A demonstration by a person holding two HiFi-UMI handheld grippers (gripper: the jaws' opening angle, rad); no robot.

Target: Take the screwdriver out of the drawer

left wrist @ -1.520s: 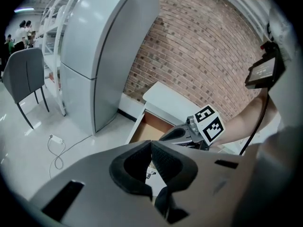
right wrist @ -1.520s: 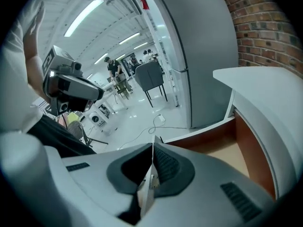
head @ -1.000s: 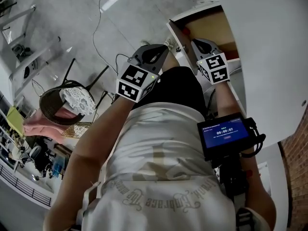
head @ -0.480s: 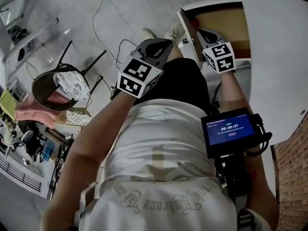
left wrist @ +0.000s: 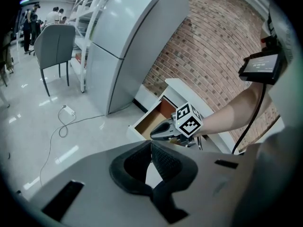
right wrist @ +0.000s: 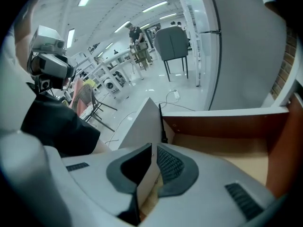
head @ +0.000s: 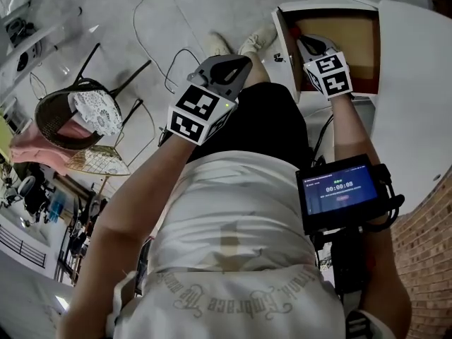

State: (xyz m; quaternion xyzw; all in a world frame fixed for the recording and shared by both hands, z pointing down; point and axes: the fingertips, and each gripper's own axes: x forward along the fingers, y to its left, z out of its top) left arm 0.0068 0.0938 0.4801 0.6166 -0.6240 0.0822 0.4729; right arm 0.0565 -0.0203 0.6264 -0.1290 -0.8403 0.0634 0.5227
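**Left gripper**. The jaws were recorded pressed together at the tips, with nothing caught between the pads. It was held out over the person's lap, to the left of the drawer and apart from it. Its marker cube was turned up towards the head camera.

**Right gripper**. The jaws were likewise found closed on themselves, and nothing was clamped. The tool was pointed steeply down into the open drawer and held close to the white front panel, which was seen just beyond the jaw tips.

**Drawer.** It was pulled out from under the white cabinet top. A light wooden bottom and red-brown inner walls were exposed. Part of the bottom was covered by the right gripper in the head view.

**Screwdriver.** It could not be made out in any view, so its place inside the drawer could not be told.

**Screen unit**. It was strapped to the right forearm, and its display was lit blue.

**Surroundings.**
- A wicker chair bearing a lace cushion was noted on the pale floor, well to the person's left.
- A loose cable was laid across the floor beyond the knees.
- A brick wall was seen behind the cabinet.
- A grey chair was noted farther off in the left gripper view.
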